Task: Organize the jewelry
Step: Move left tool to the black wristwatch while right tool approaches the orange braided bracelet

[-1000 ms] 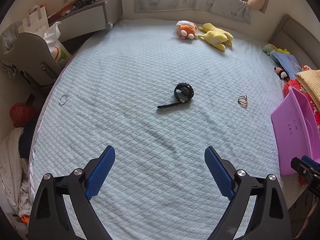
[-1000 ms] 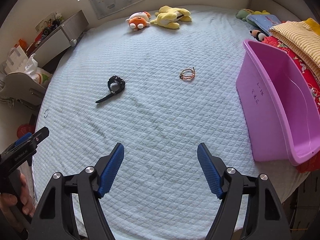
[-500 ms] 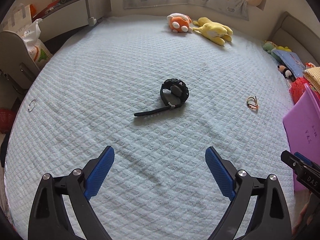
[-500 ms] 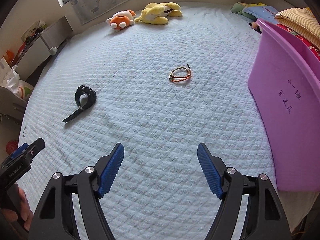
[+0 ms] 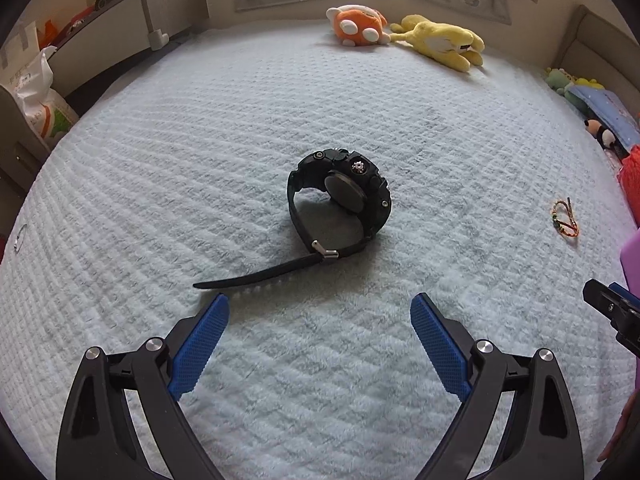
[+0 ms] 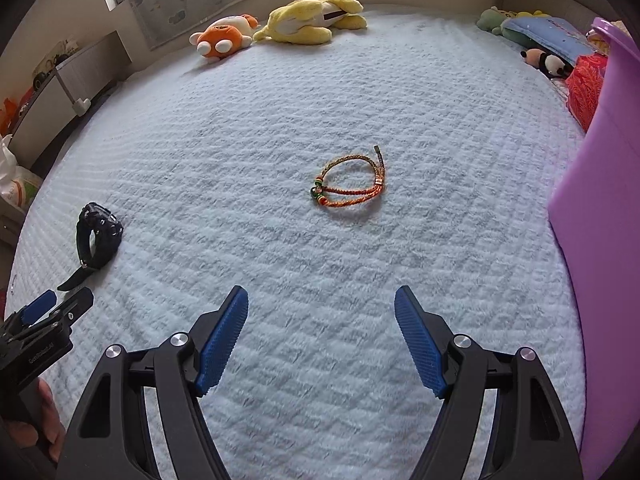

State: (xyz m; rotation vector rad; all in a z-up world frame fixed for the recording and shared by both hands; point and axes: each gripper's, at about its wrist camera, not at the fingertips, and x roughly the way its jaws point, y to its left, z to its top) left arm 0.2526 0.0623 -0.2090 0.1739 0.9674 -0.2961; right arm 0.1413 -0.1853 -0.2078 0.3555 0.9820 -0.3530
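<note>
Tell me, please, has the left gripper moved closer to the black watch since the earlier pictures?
Yes. The open left gripper has come down toward the black watch, which now lies just beyond its fingertips on the bedspread, its loose strap end near one pad.

purple bin [image 6: 592,208]: cut off right | ring [image 5: 19,239]: tiny, perhaps metal
</note>
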